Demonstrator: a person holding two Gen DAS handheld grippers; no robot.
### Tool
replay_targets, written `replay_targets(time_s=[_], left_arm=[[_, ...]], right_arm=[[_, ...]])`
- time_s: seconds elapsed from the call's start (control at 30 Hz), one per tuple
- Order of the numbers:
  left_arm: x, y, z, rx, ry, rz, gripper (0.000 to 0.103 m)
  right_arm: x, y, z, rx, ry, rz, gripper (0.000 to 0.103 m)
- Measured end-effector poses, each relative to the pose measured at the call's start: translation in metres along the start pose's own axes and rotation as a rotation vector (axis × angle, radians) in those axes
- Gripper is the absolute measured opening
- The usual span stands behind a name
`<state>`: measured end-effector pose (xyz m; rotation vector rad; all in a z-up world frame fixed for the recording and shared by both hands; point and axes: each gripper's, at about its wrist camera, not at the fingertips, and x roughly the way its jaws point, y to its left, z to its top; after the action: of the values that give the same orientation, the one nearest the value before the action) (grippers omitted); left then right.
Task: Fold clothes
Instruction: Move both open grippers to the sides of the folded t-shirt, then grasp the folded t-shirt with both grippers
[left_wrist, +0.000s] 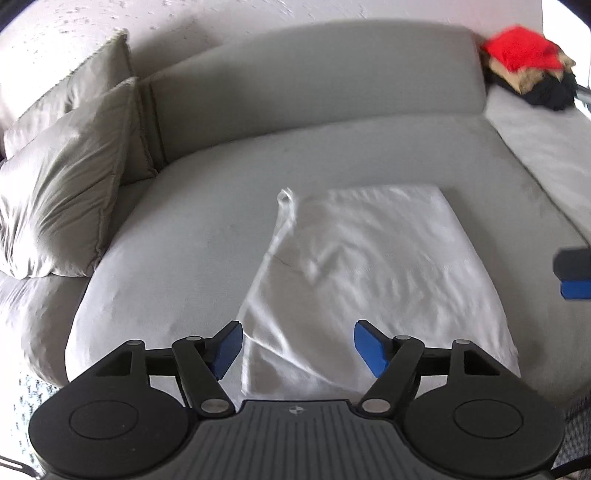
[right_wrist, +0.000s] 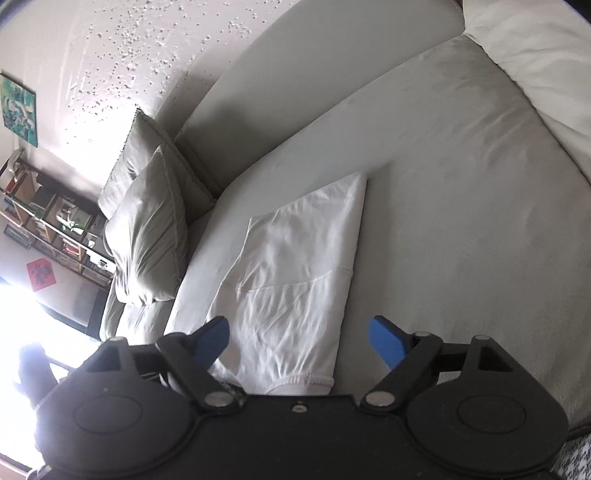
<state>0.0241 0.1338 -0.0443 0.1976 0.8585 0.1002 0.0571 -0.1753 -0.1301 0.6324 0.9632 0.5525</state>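
Observation:
A white garment (left_wrist: 369, 273) lies folded into a long rectangle on the grey sofa seat (left_wrist: 207, 229); a sleeve hem seam crosses its middle. My left gripper (left_wrist: 298, 345) is open and empty, hovering over the garment's near end. My right gripper (right_wrist: 299, 341) is open and empty over the garment (right_wrist: 295, 280) near its cuffed end. The right gripper's blue fingertip also shows in the left wrist view (left_wrist: 576, 288) at the right edge.
Two grey cushions (left_wrist: 70, 177) lean at the sofa's left end. A pile of red, tan and black clothes (left_wrist: 532, 70) sits at the back right. A white cushion (right_wrist: 535, 55) lies at the far right. A shelf unit (right_wrist: 48, 225) stands by the wall.

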Motion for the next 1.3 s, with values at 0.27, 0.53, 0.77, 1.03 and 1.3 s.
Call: replay_targets(time_s=[0.27,0.53,0.77,1.03,1.3], left_arm=[[0.025,0.069,0.011,-0.167,-0.057,0.015,0.079],[0.106,0.115,0.015,-0.394,0.12,-0.294,0.074],[0.141,0.13,0.009,-0.524,0.209,-0.523,0.069],[0.165,0.117,0.02,-0.477,0.282,-0.739,0.064],[0.205,0.086,0.045,-0.423,0.291,-0.811,0.038]], right_arm=[[0.017,-0.007,0.008,0.024,0.01,-0.026,0.083],[0.045,-0.019,0.011,0.086,0.027,-0.019,0.062],[0.058,-0.038,0.017,0.18,0.055,0.018,0.049],[0.072,-0.057,0.03,0.27,0.077,0.037,0.037],[0.107,-0.067,0.056,0.343,0.069,0.023,0.03]])
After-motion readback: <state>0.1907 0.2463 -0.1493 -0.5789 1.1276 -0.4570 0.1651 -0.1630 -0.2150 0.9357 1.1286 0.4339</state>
